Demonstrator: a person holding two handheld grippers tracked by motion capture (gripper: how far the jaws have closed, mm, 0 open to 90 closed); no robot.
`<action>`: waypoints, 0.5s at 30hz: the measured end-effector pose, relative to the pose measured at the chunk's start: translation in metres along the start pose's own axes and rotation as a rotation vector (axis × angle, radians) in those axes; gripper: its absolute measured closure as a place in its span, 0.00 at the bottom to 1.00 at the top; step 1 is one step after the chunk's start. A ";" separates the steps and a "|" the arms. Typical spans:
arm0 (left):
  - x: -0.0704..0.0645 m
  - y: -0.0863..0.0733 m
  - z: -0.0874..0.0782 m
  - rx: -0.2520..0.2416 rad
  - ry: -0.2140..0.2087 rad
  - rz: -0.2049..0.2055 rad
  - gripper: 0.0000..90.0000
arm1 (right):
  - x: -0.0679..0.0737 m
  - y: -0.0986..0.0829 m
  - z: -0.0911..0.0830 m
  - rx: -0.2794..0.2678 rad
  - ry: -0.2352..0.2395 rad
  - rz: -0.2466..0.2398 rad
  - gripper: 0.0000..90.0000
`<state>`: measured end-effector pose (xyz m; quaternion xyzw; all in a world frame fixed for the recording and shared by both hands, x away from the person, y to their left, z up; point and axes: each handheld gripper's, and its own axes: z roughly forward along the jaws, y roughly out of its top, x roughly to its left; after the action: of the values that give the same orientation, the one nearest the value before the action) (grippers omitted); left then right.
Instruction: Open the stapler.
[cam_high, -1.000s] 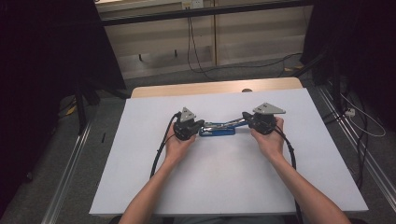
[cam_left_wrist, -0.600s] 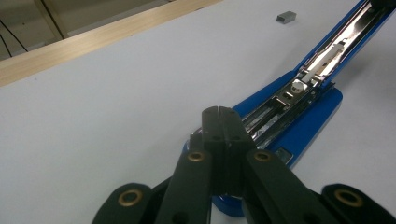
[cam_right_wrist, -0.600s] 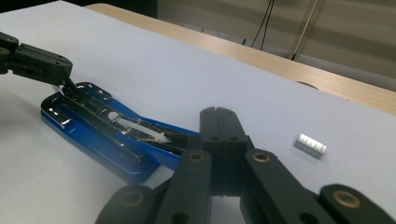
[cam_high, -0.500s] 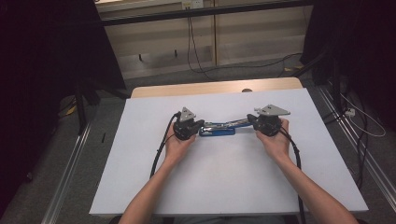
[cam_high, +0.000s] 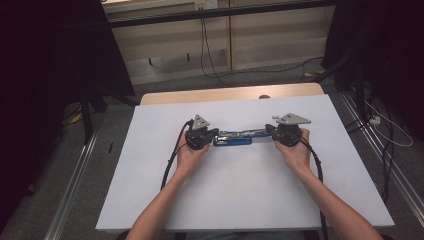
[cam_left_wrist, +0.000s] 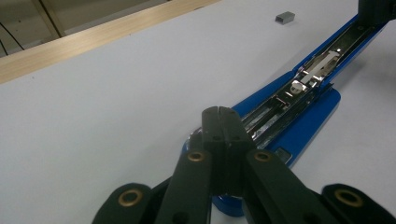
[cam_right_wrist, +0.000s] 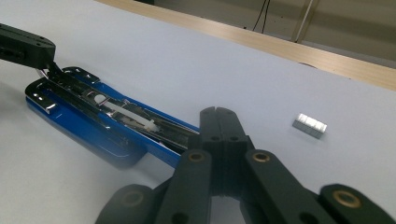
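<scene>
A blue stapler lies folded open and flat in the middle of the white table top, its metal staple channel facing up. My left gripper is shut, its tips resting over the stapler's hinge end. My right gripper is also shut, its tips over the far end of the stapler's opened arm. In the left gripper view my left gripper shows jaws pressed together with nothing between them. The right gripper looks the same. A small strip of staples lies loose beside the arm.
The staple strip lies on the far side of the stapler, towards the wooden table edge. Black cables trail from both grippers along the forearms. Dark curtains and floor rails flank the table.
My right gripper has drifted slightly to the right, away from the left one, along the stapler's opened arm. The left gripper has stayed put.
</scene>
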<state>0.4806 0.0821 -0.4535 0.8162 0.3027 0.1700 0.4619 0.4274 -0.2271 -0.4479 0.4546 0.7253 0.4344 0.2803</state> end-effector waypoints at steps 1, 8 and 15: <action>0.000 0.000 0.000 0.001 0.000 0.002 1.00 | 0.000 0.000 0.000 0.000 0.001 0.001 1.00; -0.002 0.003 -0.003 -0.011 0.005 0.018 1.00 | -0.003 0.001 -0.001 -0.026 0.017 -0.001 1.00; -0.002 0.004 -0.004 -0.016 0.001 0.009 1.00 | -0.005 0.000 -0.001 -0.034 0.035 0.019 1.00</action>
<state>0.4781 0.0814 -0.4477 0.8137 0.2978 0.1752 0.4674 0.4288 -0.2320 -0.4476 0.4488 0.7183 0.4573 0.2711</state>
